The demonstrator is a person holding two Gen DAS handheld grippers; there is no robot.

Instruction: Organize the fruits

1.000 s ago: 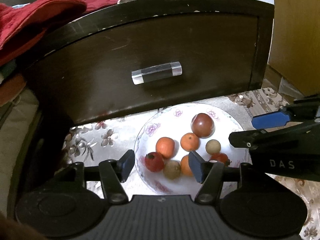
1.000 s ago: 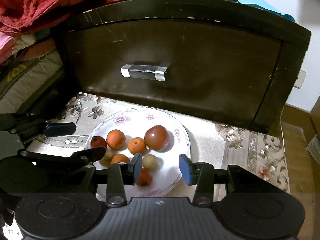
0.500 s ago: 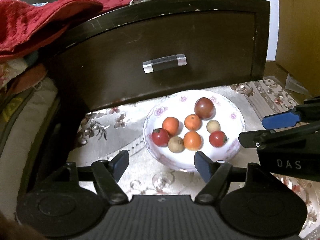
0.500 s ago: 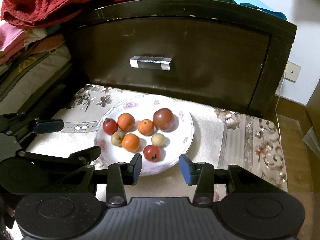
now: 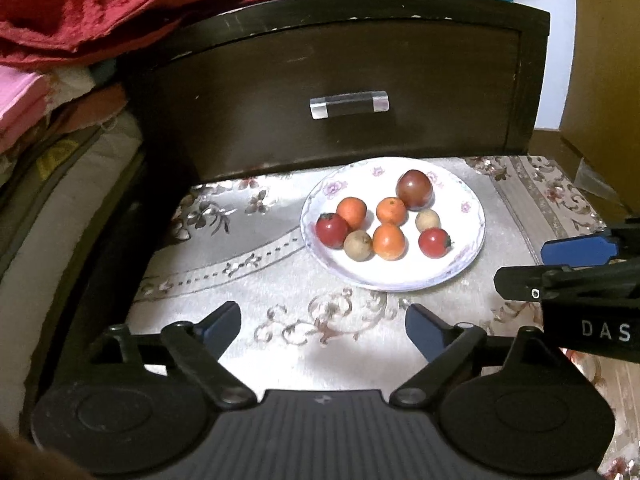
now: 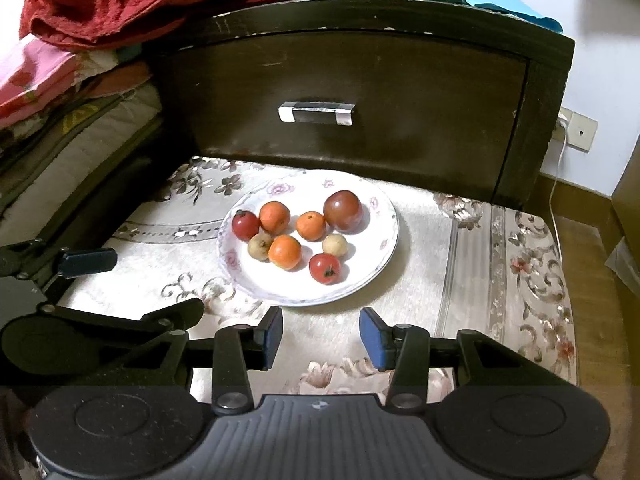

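Both grippers have backed away from the plate [image 5: 472, 256]: a second ago their fingers stood over the fruit, and now bare patterned cloth [image 5: 248, 248] lies between fingertips and rim. The left gripper [image 5: 323, 330] has nothing between its jaws and they are opening wide; the right gripper [image 6: 320, 334] is empty too, its jaws only partly apart and steady. The plate sits toward the back of the cloth, near the dark drawer front [image 5: 348, 92], and carries all the fruit: a large dark red fruit [image 5: 414, 189] at the back, three orange ones [image 5: 389, 241], two small red ones [image 5: 331, 230] and two pale brown ones [image 5: 358, 245], loosely gathered in the middle. With both tools withdrawn and nothing held, I judge the arranging finished, or very nearly so.
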